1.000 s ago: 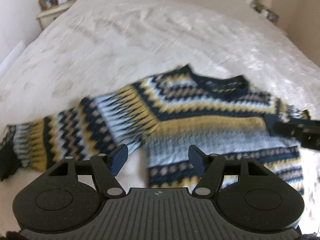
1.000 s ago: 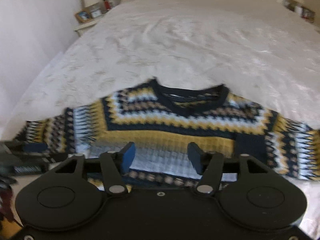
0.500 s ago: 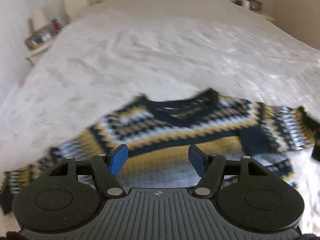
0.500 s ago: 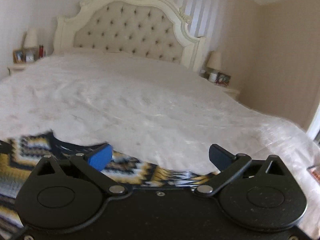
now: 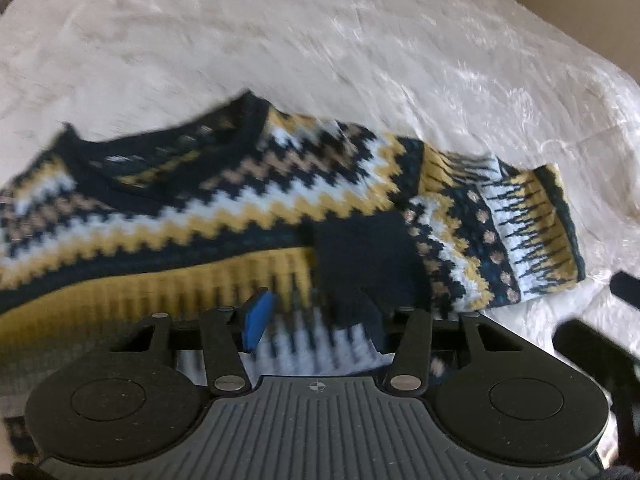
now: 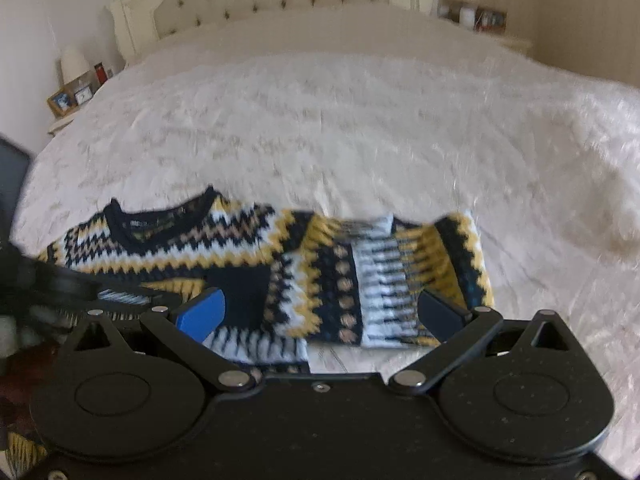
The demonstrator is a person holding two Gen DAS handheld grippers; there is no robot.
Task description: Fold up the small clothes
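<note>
My left hand-held gripper hangs over the patterned knit sweater spread on the white bed, jaws just narrowed but apart, gripping nothing. My right hand-held gripper gapes wide above the sweater's folded-in sleeve, empty too.

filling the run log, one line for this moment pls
stage: sleeve folded in | jumper flat on bed | left claw closing, nothing gripped | right claw open over sleeve
</note>
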